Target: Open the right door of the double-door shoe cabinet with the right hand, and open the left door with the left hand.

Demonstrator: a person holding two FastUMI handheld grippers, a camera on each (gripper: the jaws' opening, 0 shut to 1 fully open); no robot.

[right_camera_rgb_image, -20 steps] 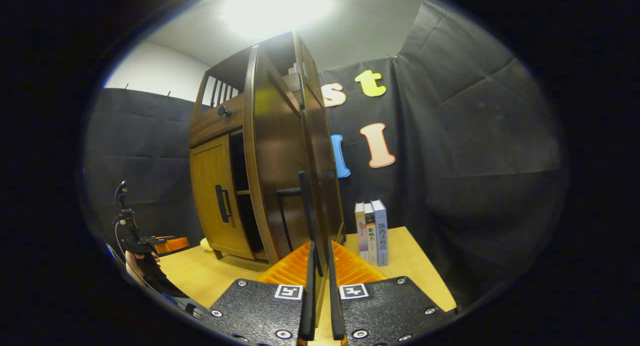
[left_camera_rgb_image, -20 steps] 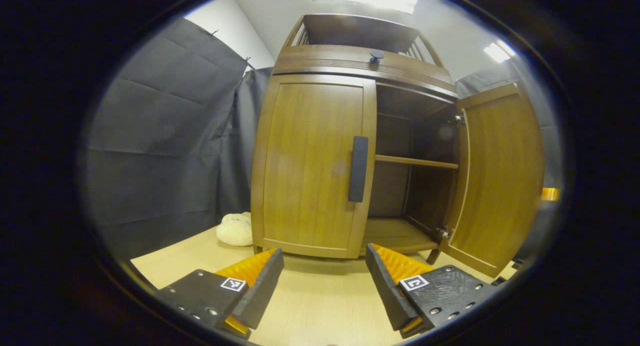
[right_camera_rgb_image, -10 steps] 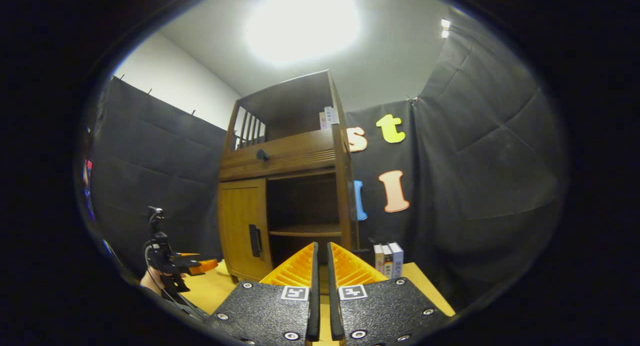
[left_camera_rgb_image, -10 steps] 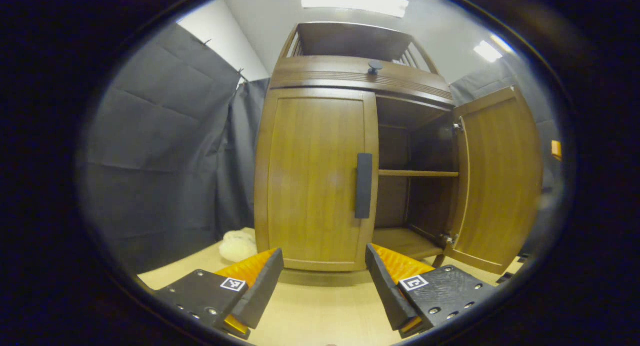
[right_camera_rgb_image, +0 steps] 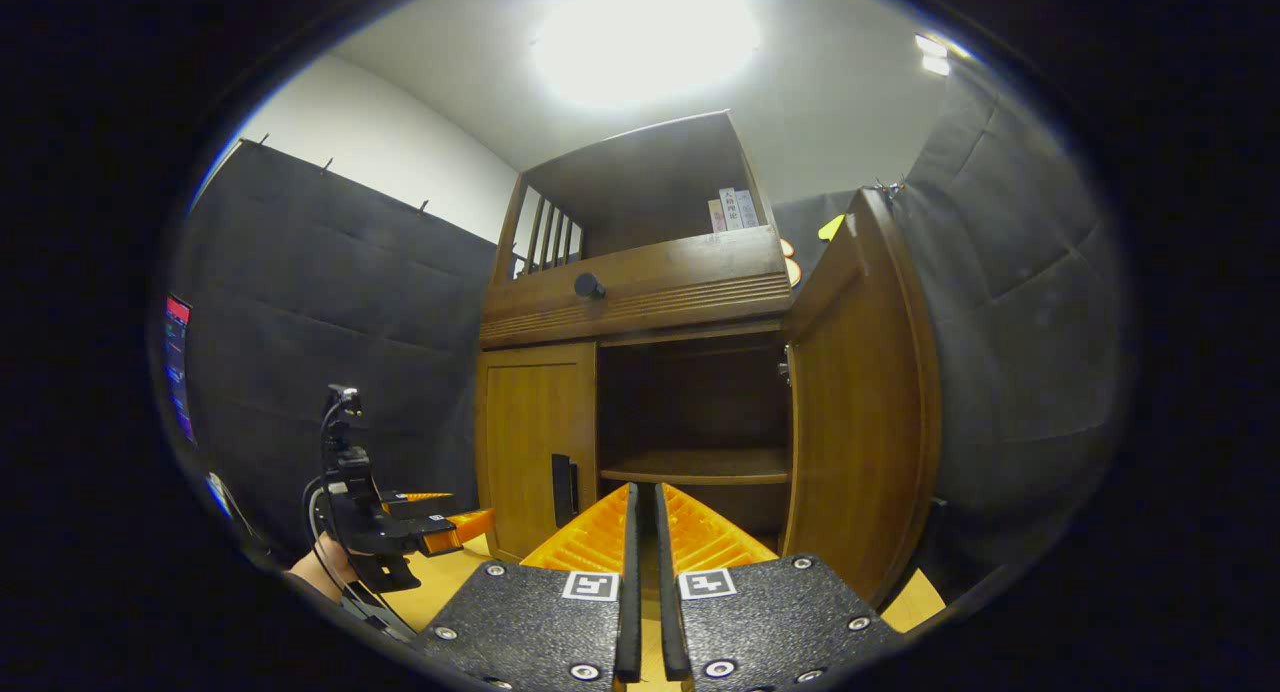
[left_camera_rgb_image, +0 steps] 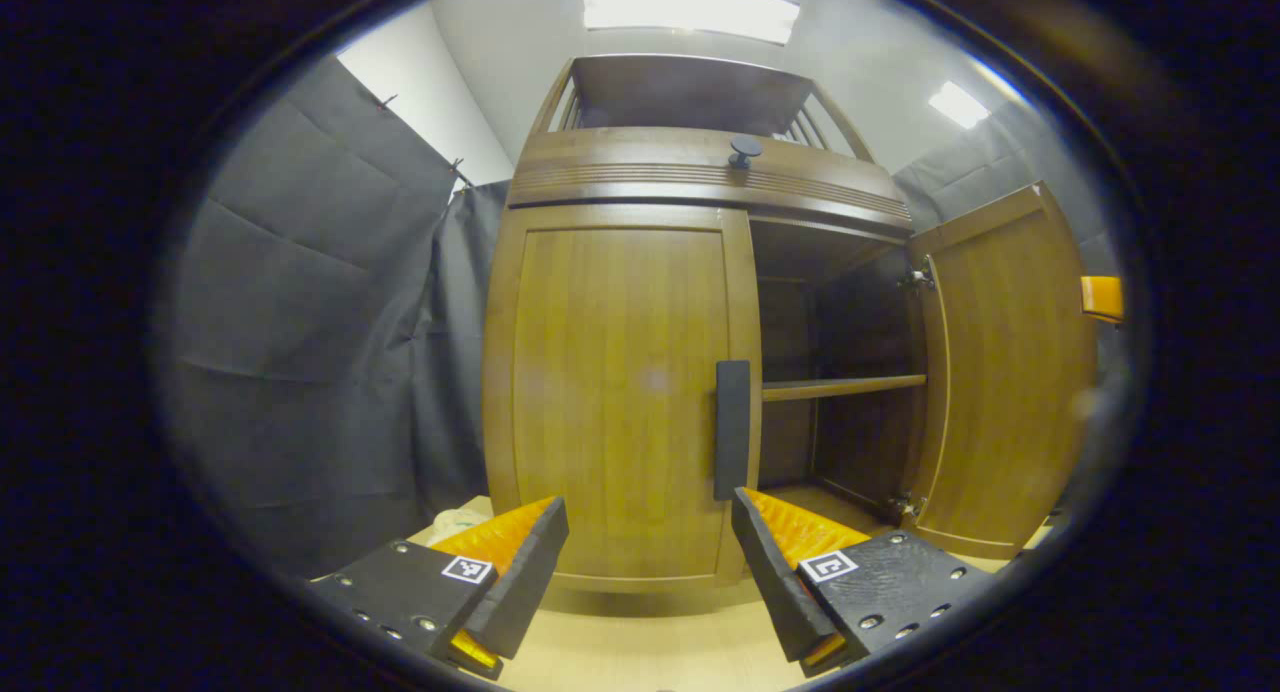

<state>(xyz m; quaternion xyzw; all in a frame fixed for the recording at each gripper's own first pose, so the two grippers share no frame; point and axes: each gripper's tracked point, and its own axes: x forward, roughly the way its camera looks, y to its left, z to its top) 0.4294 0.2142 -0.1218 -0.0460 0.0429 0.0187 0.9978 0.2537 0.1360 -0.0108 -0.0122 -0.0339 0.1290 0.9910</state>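
Fingers of the left hand-held gripper (left_camera_rgb_image: 650, 562) stand spread, empty, closer to the left door (left_camera_rgb_image: 615, 392), shut, handle (left_camera_rgb_image: 731, 429) ungrasped. Right hand-held gripper (right_camera_rgb_image: 645, 562) is clenched on nothing, withdrawn from the right door (right_camera_rgb_image: 860, 412), which stands open: half done.

Shoe cabinet (left_camera_rgb_image: 700, 172) on table (left_camera_rgb_image: 640, 642): left door (left_camera_rgb_image: 610, 392) closed, right door (left_camera_rgb_image: 1010, 382) swung open; shelf (left_camera_rgb_image: 840, 384) inside.
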